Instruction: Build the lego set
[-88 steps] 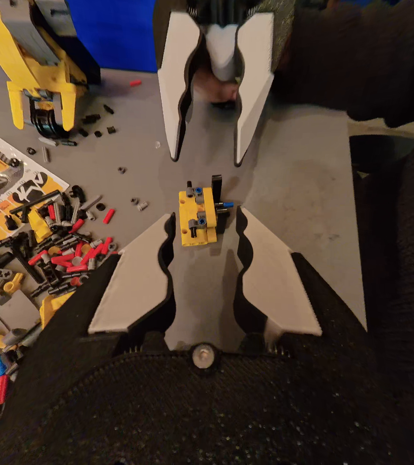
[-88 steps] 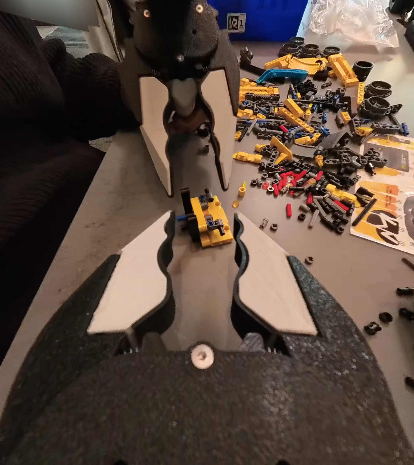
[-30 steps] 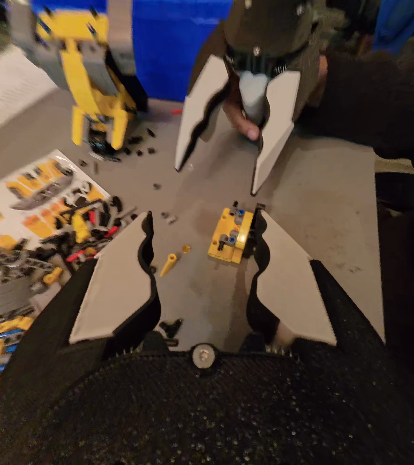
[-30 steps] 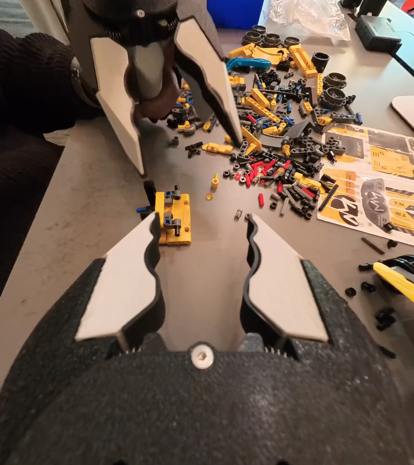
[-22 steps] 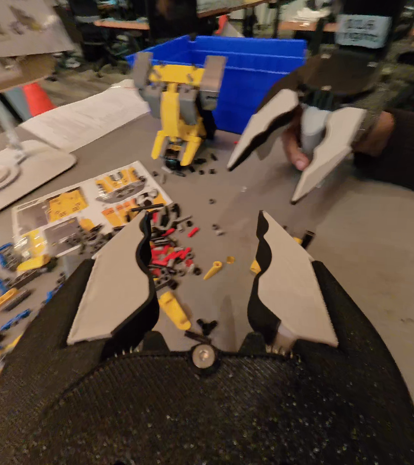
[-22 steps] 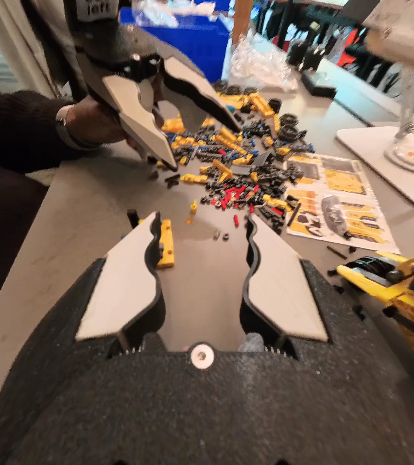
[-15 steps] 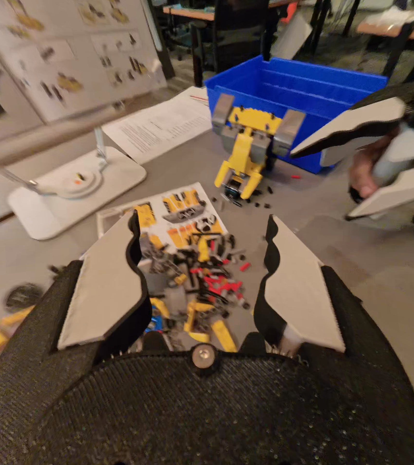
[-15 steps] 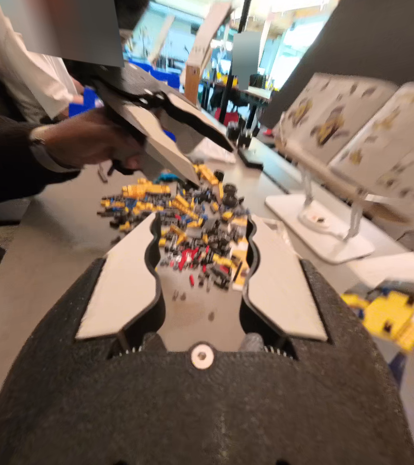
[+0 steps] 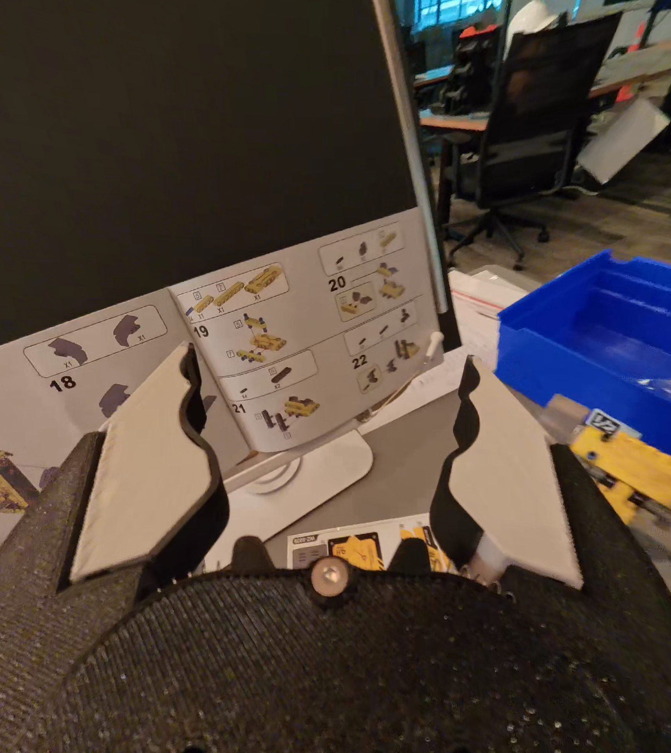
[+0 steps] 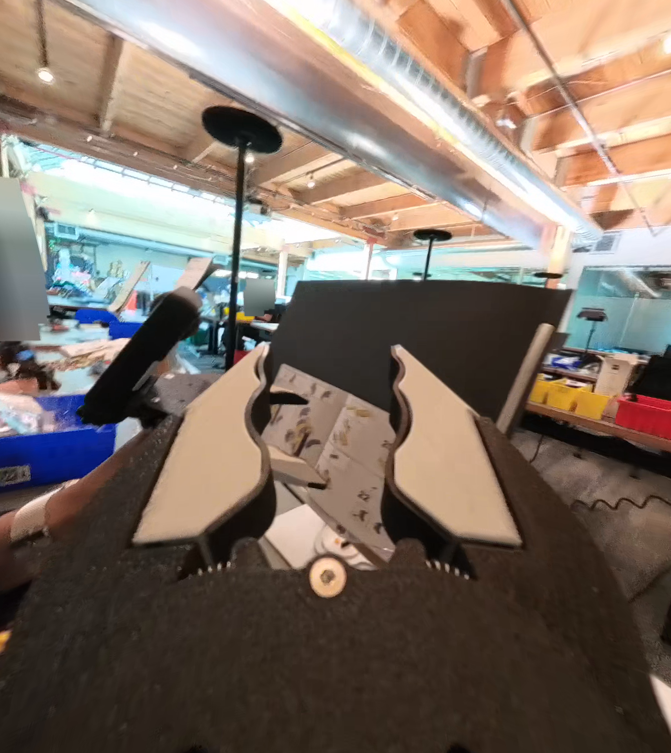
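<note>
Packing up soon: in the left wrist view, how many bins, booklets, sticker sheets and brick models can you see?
blue bin: 1
open booklet: 1
sticker sheet: 1
yellow brick model: 1
Total: 4

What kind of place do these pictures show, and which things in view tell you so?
Probably a shared workshop or maker space. The right wrist view shows exposed wooden ceiling beams and a metal duct. The left wrist view shows a building-instruction booklet propped on a stand, a blue parts bin and an office chair.
</note>
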Motion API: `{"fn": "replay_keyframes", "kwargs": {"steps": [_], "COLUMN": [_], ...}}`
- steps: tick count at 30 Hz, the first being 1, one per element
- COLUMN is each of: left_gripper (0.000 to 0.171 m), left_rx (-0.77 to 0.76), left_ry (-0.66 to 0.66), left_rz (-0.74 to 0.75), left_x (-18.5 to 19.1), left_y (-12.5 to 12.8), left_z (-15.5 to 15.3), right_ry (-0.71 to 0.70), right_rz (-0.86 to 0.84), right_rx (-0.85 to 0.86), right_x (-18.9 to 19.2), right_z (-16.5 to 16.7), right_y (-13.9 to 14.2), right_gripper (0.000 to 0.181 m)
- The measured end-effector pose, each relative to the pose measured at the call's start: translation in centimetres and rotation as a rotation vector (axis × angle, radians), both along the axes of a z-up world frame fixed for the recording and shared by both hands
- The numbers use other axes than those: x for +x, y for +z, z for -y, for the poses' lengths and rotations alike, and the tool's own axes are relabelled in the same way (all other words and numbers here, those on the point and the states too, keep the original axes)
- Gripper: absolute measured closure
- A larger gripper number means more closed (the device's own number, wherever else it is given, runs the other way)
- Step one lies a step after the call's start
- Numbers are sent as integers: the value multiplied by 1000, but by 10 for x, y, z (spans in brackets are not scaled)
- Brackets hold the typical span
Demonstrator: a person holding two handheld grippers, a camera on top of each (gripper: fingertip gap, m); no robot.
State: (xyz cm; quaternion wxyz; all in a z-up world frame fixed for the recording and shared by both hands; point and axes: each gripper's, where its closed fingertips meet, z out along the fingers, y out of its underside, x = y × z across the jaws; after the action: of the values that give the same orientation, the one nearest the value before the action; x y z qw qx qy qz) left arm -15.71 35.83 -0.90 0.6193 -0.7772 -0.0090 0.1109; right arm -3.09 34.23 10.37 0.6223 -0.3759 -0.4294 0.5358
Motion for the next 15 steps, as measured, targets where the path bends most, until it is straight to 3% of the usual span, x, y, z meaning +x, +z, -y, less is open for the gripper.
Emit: {"fn": "replay_keyframes", "kwargs": {"steps": [4,9,11,15], "left_gripper": [55,54,53,54], "left_rx": [10,-52,-86,-38], "left_ry": [33,139,239,286], "left_rz": [23,-49,-87,-106], "left_x": [-8,-26,-43,-51], "left_y": [-14,-35,-44,-46], "left_z": [-22,-42,-46,-51], "right_ry": [-34,-1,13,-14], "right_rz": [-12,-64,-95,-63], "right_rx": [-190,-318,-328,-233], "right_x": [-3,4,6,2], "right_z": [-44,-62,-62,-52], "right_y": [-13,-14,-10,-8], "right_gripper": [124,120,117,115]}}
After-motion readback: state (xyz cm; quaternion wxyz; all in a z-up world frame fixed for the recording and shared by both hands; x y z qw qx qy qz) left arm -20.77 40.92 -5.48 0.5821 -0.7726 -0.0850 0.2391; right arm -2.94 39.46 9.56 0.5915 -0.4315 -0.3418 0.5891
